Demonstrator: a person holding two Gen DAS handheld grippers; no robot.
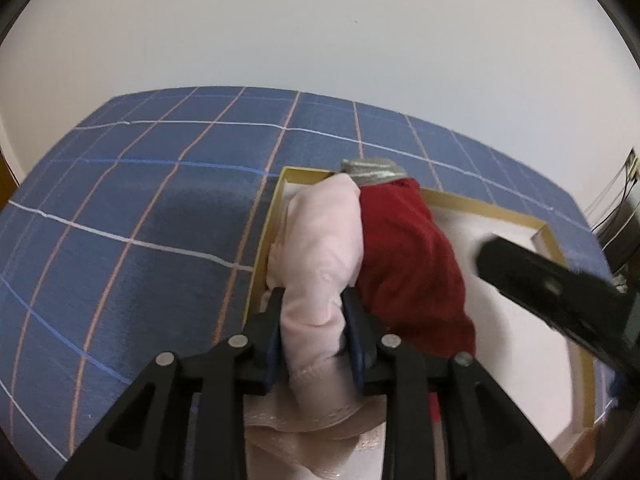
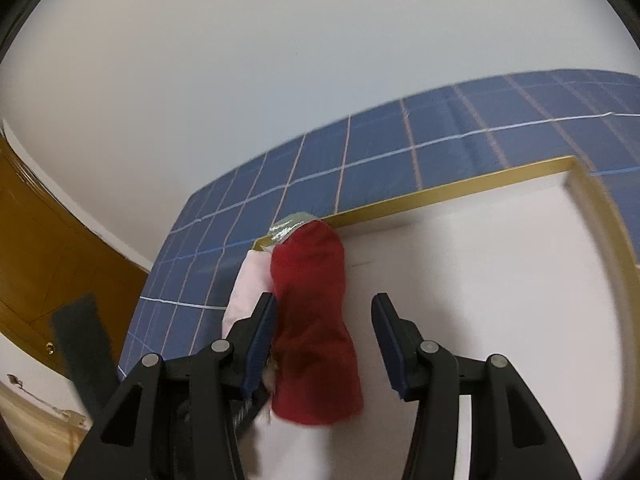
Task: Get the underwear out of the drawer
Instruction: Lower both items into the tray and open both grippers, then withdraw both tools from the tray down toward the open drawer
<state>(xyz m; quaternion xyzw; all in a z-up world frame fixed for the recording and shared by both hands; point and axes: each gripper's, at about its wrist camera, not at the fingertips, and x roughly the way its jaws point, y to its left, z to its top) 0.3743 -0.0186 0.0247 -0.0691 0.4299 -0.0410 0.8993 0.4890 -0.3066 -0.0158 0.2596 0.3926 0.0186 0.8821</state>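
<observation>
Underwear (image 1: 320, 248) lies in a gold-rimmed drawer (image 2: 452, 194) on blue checked bedding (image 1: 132, 184).

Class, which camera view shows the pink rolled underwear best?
The left wrist view: the pink rolled underwear lies full length, its near end between the left hand-held gripper's pads. The right wrist view shows only a sliver beside the red roll.

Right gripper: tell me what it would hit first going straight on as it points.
Probably the red rolled garment, lying between the open right gripper fingers near the left one; beyond it, the drawer's white floor.
</observation>
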